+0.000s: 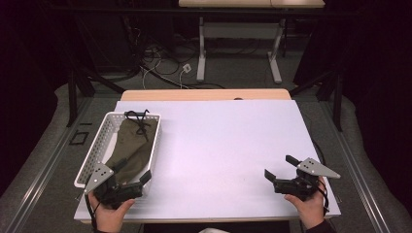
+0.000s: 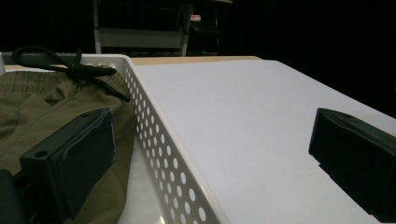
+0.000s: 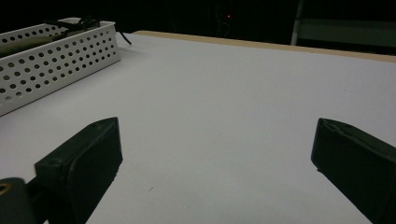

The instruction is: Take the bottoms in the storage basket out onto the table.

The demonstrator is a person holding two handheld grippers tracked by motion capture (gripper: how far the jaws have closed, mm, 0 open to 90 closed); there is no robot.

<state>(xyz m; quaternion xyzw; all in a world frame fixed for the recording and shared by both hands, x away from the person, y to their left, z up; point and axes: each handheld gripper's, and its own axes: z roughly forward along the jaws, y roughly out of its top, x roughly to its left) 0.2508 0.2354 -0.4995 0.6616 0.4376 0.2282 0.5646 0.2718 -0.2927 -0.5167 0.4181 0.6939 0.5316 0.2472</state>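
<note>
Pants, olive, lying folded in white basket at left of tabletop, black drawstring trailing over far rim. Left hand-held gripper hovering at basket's near end, jaws wide apart, straddling its right wall, gripping nothing. Right hand-held gripper resting well apart over bare tabletop, jaws likewise spread, empty.

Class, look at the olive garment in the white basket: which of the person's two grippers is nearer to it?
Left. The left gripper straddles the basket's near wall, one jaw over the olive garment. The right gripper sits open across the table, far from it.
</note>
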